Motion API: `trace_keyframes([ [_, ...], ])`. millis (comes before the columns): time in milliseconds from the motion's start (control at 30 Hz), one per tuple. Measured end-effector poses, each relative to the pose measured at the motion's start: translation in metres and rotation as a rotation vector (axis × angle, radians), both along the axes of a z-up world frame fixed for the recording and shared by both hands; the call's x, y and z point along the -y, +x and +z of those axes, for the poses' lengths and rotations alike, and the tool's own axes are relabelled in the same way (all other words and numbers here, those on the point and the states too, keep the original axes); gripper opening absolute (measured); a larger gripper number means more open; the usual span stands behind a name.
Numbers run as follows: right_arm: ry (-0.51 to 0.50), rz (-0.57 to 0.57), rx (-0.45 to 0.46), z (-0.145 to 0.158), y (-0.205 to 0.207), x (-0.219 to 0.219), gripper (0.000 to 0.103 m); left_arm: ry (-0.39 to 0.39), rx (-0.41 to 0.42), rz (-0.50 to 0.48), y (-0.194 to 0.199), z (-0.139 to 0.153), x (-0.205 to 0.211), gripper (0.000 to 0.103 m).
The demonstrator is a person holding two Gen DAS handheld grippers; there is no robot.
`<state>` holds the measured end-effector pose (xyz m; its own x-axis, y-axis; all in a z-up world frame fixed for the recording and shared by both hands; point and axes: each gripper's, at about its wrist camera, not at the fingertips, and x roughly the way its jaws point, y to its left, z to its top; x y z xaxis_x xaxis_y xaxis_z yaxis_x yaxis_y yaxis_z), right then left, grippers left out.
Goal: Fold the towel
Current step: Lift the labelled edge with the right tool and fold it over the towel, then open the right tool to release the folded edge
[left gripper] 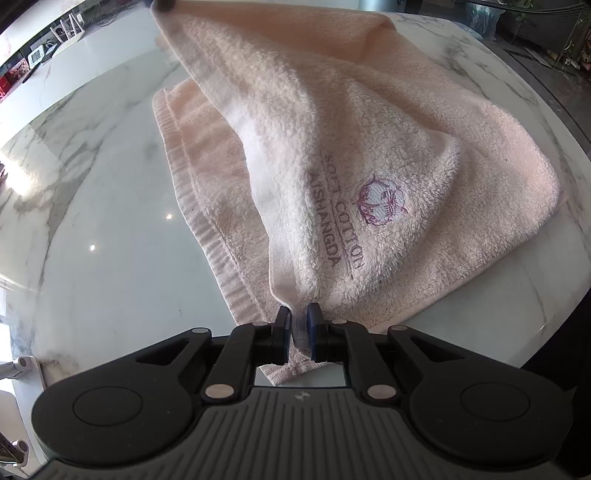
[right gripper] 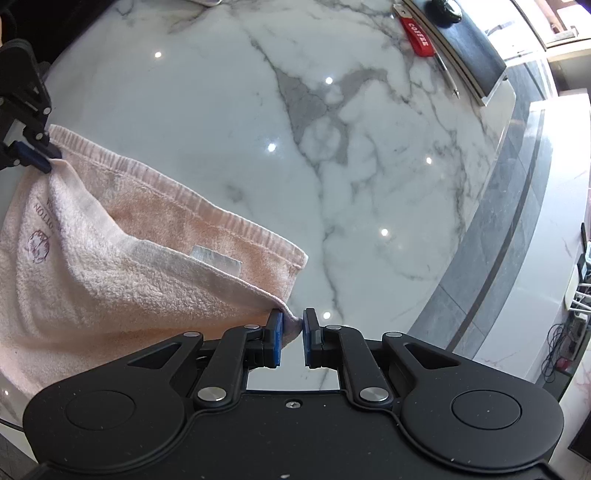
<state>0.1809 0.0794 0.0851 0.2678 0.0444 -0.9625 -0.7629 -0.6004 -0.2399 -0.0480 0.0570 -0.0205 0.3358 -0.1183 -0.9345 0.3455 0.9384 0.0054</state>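
**Pink towel lifted by two corners, halfway through a fold**

Pink terry cloth makes up the towel [left gripper: 332, 155], which lies partly on the marble table [left gripper: 92, 184] and partly in the air. Its lower layer stays flat on the stone, ribbed hem showing along the side toward the open table, while the upper layer rises off it in a slack tent. This looks like a fold in hand: two neighbouring corners are raised together so that one half can be carried across and laid on the other, the resting half serving as anchor.

At one raised corner of the towel, the left gripper [left gripper: 298, 314] has its blue pads drawn close with a pinch of hem between them, so it is clamped on the cloth. The embroidered flower and lettering sit on the lifted layer just beyond that corner.

At the other raised corner, the right gripper [right gripper: 291, 326] grips a small nub of fabric, its jaws nearly together and closed on the towel. A white care label [right gripper: 216, 259] lies on the lower layer close by.

Well away from the towel, near the table's far edge, sit a red tag [right gripper: 417, 33] and a pen [right gripper: 447, 75].
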Motion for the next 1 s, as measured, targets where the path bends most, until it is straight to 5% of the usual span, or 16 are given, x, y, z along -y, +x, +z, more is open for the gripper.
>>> trace_keyframes([
  [400,-0.069,0.035,-0.048,-0.075,-0.001,-0.047,0.009,-0.023,0.008,-0.019,-0.003,-0.005,0.003,0.009],
  [800,-0.064,-0.022,-0.073,-0.099,0.020,-0.051,0.011,-0.046,0.011,-0.012,-0.007,0.001,0.007,0.009],
  [867,-0.031,-0.059,-0.056,-0.097,0.025,-0.050,0.030,-0.046,0.009,-0.011,-0.005,0.003,0.009,0.009],
  [1000,0.012,-0.125,-0.041,-0.089,0.032,-0.043,0.038,-0.051,0.004,-0.007,-0.005,0.005,0.008,0.009],
])
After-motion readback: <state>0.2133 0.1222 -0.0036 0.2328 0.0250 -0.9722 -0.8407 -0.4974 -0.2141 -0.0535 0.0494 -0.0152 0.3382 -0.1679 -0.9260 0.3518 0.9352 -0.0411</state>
